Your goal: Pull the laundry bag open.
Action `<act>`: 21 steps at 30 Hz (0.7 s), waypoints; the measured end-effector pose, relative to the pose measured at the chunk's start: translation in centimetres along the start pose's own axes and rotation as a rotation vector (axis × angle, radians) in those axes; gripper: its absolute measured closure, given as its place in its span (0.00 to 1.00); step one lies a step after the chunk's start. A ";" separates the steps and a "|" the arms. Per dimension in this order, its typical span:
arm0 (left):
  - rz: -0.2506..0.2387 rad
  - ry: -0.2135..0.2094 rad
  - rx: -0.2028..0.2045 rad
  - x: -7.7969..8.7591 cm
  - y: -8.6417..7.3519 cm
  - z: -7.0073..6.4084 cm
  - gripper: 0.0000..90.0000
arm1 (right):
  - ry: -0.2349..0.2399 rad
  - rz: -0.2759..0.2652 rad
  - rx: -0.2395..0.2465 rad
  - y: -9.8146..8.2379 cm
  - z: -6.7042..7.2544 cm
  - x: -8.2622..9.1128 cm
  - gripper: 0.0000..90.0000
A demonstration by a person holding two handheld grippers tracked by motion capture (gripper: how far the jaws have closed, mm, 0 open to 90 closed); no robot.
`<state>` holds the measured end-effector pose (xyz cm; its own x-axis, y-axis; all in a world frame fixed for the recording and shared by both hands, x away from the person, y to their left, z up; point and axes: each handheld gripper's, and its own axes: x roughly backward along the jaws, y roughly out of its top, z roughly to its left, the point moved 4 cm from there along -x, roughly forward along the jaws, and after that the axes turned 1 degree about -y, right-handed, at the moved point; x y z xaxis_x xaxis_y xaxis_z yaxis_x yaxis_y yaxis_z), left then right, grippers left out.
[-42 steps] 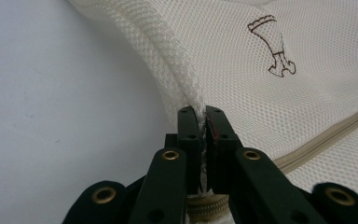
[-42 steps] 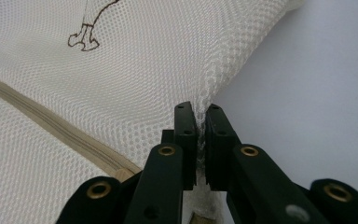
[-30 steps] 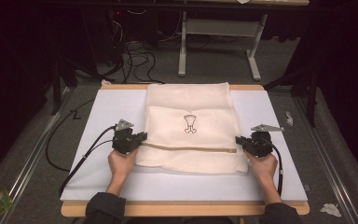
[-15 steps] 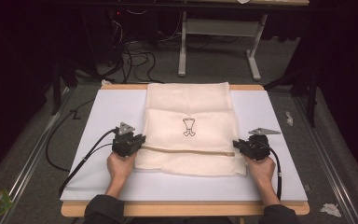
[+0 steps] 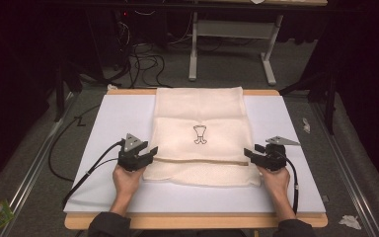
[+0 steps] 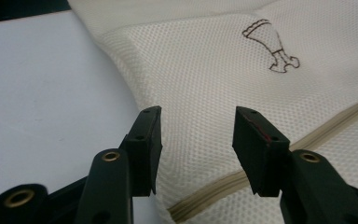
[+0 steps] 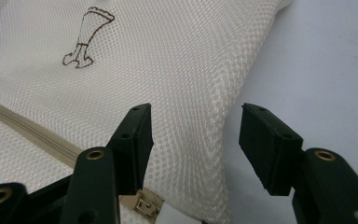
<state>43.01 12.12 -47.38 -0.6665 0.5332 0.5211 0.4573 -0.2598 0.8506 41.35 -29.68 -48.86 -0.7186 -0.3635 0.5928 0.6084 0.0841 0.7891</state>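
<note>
Both tongs have just been opening and have let go of the bag's folded edge, which now lies flat. The left tongs (image 5: 149,150) and right tongs (image 5: 249,152) stand open at the bag's (image 5: 201,123) two side edges, nothing pinched. The bag is cream mesh, folded over itself, with a small brown emblem (image 5: 200,135) and a tan zip (image 6: 303,142) across it, lying mid-desk (image 5: 106,118) on the white sheet.

table (image 5: 286,197): white top | on it: folded cream mesh bag (image 5: 200,118)
</note>
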 end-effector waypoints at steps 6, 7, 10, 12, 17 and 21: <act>-0.009 -0.051 0.005 -0.1 -0.4 -1.5 0.63 | 0.000 -0.001 -0.027 -0.4 0.1 0.2 0.48; -0.009 -0.051 0.005 -0.1 -0.4 -1.5 0.62 | -0.008 0.005 -0.016 -0.5 0.1 0.1 0.48; -0.002 -0.056 -0.009 -0.3 -0.5 -2.1 0.62 | -0.012 0.017 -0.015 -0.7 0.2 0.1 0.48; -0.002 -0.059 -0.016 -0.4 -0.5 -2.4 0.61 | -0.011 0.021 -0.019 -0.7 0.2 0.1 0.48; -0.006 -0.085 -0.036 -0.6 -0.2 -3.9 0.60 | 0.005 0.039 -0.035 -1.1 0.3 -0.4 0.48; -0.002 -0.103 -0.054 -0.9 -0.1 -4.8 0.59 | 0.017 0.059 -0.044 -1.3 0.5 -1.0 0.48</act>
<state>40.69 7.79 -47.55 -0.6018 0.6129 0.5121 0.4218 -0.3006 0.8554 41.11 -28.96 -50.41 -0.6753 -0.3752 0.6349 0.6642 0.0647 0.7447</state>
